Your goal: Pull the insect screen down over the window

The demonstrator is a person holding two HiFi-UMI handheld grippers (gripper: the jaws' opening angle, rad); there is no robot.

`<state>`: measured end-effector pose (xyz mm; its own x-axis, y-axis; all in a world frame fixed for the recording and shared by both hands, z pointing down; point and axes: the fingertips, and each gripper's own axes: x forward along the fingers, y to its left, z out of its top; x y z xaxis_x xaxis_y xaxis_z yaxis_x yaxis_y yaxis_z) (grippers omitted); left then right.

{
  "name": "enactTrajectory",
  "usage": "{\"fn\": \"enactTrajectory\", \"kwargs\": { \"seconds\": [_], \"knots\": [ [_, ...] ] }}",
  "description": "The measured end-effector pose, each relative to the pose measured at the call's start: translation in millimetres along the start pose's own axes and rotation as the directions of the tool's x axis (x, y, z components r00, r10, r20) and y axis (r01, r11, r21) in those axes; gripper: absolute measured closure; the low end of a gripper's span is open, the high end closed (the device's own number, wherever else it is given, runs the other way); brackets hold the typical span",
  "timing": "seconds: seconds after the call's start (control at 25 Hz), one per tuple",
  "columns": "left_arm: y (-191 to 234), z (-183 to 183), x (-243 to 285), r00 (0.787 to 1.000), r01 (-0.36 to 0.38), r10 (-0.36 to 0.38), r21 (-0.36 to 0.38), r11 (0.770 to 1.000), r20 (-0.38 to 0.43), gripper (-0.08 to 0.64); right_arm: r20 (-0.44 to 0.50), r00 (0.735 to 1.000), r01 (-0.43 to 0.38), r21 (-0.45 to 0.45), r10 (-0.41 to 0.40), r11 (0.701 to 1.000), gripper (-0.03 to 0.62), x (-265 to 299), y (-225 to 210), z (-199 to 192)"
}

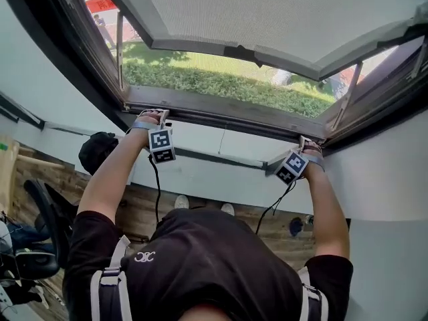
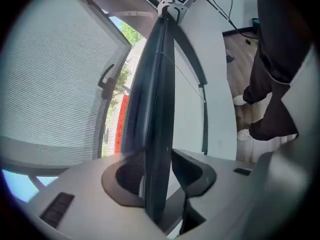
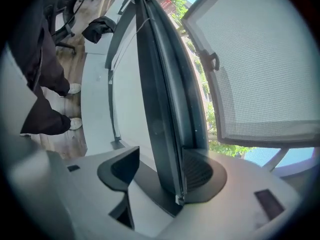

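Observation:
A dark bar [image 1: 227,116] runs along the lower edge of the window opening, level with the sill. Whether mesh stretches above it I cannot tell. My left gripper [image 1: 159,116] sits on the bar's left end and my right gripper [image 1: 306,142] on its right end. In the left gripper view the bar [image 2: 155,124] passes between the jaws of the left gripper [image 2: 160,176], with a gap to the right pad [image 2: 192,171]. In the right gripper view the bar [image 3: 165,119] stands between the jaws of the right gripper [image 3: 162,176], clear of the left pad [image 3: 120,171]. Both grippers are open.
A grey, finely meshed sash [image 1: 267,19] tilts outward above the opening, with a handle [image 2: 106,76] on its frame. Grass [image 1: 221,79] lies outside. Below the sill are a white wall [image 1: 221,179], a wood floor, a black office chair [image 1: 40,226] at left, and the grippers' cables.

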<state>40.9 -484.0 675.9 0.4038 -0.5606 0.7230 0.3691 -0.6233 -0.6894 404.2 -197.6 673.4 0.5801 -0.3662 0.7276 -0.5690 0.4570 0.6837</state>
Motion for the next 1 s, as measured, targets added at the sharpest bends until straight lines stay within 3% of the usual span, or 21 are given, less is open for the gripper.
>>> {"fn": "enactTrajectory", "kwargs": {
  "seconds": [0.04, 0.12, 0.36, 0.48, 0.52, 0.56, 0.72, 0.8, 1.0],
  "knots": [
    [2, 0, 2, 1.0, -0.026, 0.026, -0.002, 1.0, 0.006, 0.367, -0.002, 1.0, 0.002, 0.01, -0.002, 1.0, 0.32, 0, -1, 1],
    [5, -1, 5, 0.998, -0.064, 0.064, -0.019, 0.998, 0.011, 0.417, -0.007, 1.0, 0.004, 0.02, -0.004, 1.0, 0.318, -1, -1, 3],
    [-3, -1, 2, 1.0, -0.026, 0.027, -0.07, 0.997, 0.007, 0.39, -0.026, 0.999, -0.027, 0.005, 0.028, 1.0, 0.313, -6, 9, 3],
    [5, 1, 8, 0.997, -0.073, 0.076, -0.089, 0.993, 0.033, 0.402, -0.067, 0.997, 0.036, 0.009, -0.036, 0.999, 0.344, 1, 0, 3],
    [7, 1, 9, 0.995, -0.085, 0.088, -0.088, 0.993, 0.035, 0.417, -0.081, 0.996, 0.039, 0.019, -0.038, 0.999, 0.335, 1, 1, 4],
    [7, 0, 8, 0.995, -0.09, 0.093, -0.086, 0.992, 0.03, 0.413, -0.082, 0.996, 0.038, 0.033, -0.035, 0.999, 0.268, 1, 3, 5],
    [2, -2, 5, 0.996, -0.094, 0.093, -0.107, 0.99, -0.013, 0.339, -0.045, 0.998, 0.05, 0.057, -0.047, 0.997, 0.262, -1, 7, 5],
    [5, -2, 2, 0.994, -0.106, 0.104, -0.128, 0.986, -0.021, 0.364, -0.016, 0.999, 0.053, 0.092, -0.051, 0.994, 0.272, -6, 4, 6],
    [9, -6, -2, 0.992, -0.123, 0.119, -0.181, 0.976, -0.033, 0.344, -0.007, 0.997, 0.074, 0.133, -0.074, 0.988, 0.261, -9, 2, 5]
  ]
}}
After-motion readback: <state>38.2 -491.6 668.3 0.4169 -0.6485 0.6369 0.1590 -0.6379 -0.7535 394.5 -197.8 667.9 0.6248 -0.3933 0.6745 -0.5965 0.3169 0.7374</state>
